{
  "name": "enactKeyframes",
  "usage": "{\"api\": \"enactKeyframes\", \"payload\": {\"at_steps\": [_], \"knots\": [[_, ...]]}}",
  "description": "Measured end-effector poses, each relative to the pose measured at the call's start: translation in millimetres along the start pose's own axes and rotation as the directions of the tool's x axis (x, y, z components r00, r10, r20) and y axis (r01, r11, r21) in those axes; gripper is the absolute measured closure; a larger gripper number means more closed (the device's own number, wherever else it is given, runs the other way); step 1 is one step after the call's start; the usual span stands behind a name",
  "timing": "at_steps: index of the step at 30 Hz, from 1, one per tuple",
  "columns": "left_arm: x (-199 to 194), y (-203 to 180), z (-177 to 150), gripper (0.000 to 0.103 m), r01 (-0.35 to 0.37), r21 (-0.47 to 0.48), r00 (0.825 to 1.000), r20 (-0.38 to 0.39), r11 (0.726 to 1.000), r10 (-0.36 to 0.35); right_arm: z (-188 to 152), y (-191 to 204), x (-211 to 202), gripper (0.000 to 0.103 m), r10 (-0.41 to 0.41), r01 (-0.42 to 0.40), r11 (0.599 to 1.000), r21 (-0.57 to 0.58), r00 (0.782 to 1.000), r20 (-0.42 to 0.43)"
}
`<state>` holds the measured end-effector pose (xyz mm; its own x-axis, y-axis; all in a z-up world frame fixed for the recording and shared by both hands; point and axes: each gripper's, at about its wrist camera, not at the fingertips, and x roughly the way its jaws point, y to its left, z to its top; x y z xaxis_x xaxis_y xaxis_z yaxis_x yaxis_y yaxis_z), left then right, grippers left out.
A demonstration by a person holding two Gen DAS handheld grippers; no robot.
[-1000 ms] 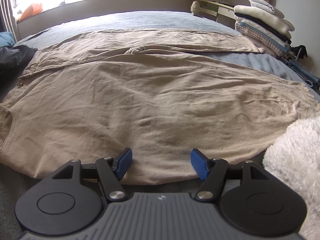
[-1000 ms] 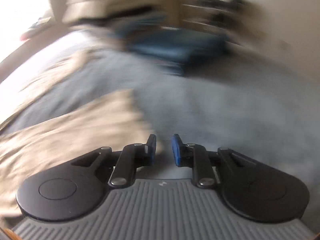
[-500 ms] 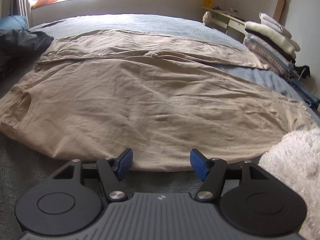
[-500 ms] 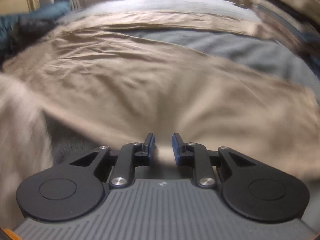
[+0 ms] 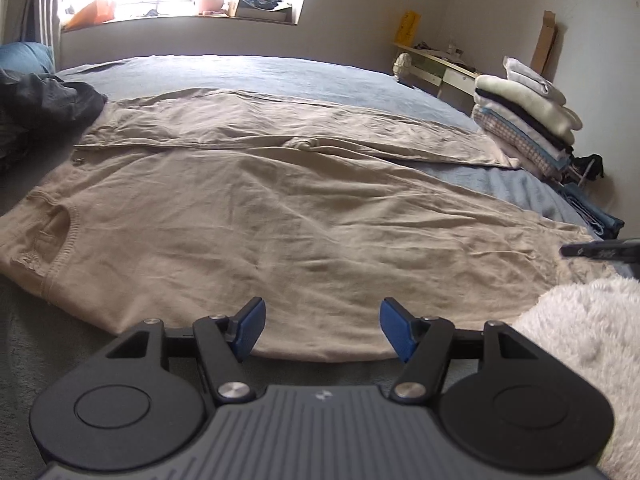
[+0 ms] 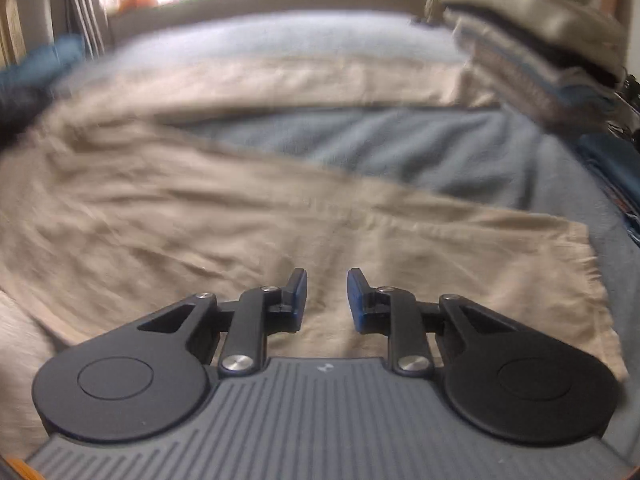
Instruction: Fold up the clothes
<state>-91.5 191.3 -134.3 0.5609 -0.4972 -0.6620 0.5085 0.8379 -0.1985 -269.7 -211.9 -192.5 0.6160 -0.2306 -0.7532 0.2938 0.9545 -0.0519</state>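
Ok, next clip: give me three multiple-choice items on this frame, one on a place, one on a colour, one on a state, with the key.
1. Where is the stack of folded clothes?
A. at the bed's right edge
B. on the windowsill
C. on the beige trousers

2. What colour are the trousers spread on the bed?
A. black
B. beige
C. red

3. How does the left gripper stand?
A. shut on the trousers
B. open, nothing held
C. shut on the white fleece

Key: 1 A, the stack sits far right beside the blue sheet; 2 B, the cloth is tan throughout; 3 B, its blue pads stand wide apart above the trousers' near edge.
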Motion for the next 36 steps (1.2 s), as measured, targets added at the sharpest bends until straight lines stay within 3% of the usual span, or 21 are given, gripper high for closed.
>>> {"api": "enactKeyframes", "payload": {"at_steps": [3,7,10,13,16,21,25,27,31,36], "knots": [[-1,6,-1,0.038,-0.006,-0.015,1.000,-0.003,1.000,0.006,9,2,10,0.082,-0.017,0.018,1.000,-0.015,1.000,0.015],[5,12,-1,0.038,-0.003,-0.037,1.000,-0.012,0.999,0.003,-42,-52,-35,0.082,-0.104,0.107,0.991,0.076,0.994,-0.037],[12,7,1,0.038,0.006,-0.029,1.000,-0.017,1.000,-0.006,-57,-70,-63,0.080,-0.144,0.151,0.982,0.112,0.987,-0.067],[18,-4,4,0.038,0.013,0.007,1.000,-0.019,1.000,-0.013,-37,-59,-73,0.080,-0.121,0.119,0.985,0.123,0.993,0.005],[27,-17,5,0.038,0.006,0.076,1.000,-0.016,0.997,-0.004,5,-33,-52,0.078,-0.050,0.040,0.992,0.124,0.996,0.080],[44,-24,3,0.039,-0.020,0.115,0.998,-0.057,0.993,0.026,43,-20,18,0.077,-0.109,0.107,0.992,0.063,0.994,0.031],[44,-15,-4,0.039,-0.016,0.087,0.997,-0.080,0.996,0.023,7,-63,6,0.077,-0.172,0.168,0.977,0.131,0.985,0.023],[44,-11,-5,0.039,-0.007,0.079,0.997,-0.082,0.997,0.014,-25,-93,-21,0.076,-0.226,0.222,0.960,0.170,0.974,0.004],[46,-11,-4,0.038,-0.002,0.080,0.996,-0.087,0.997,0.009,-56,-133,-61,0.074,-0.349,0.357,0.896,0.265,0.934,-0.077],[47,-15,-4,0.038,-0.019,0.087,0.996,-0.090,0.996,0.027,-23,-117,-64,0.074,-0.279,0.247,0.922,0.298,0.958,0.069]]}}
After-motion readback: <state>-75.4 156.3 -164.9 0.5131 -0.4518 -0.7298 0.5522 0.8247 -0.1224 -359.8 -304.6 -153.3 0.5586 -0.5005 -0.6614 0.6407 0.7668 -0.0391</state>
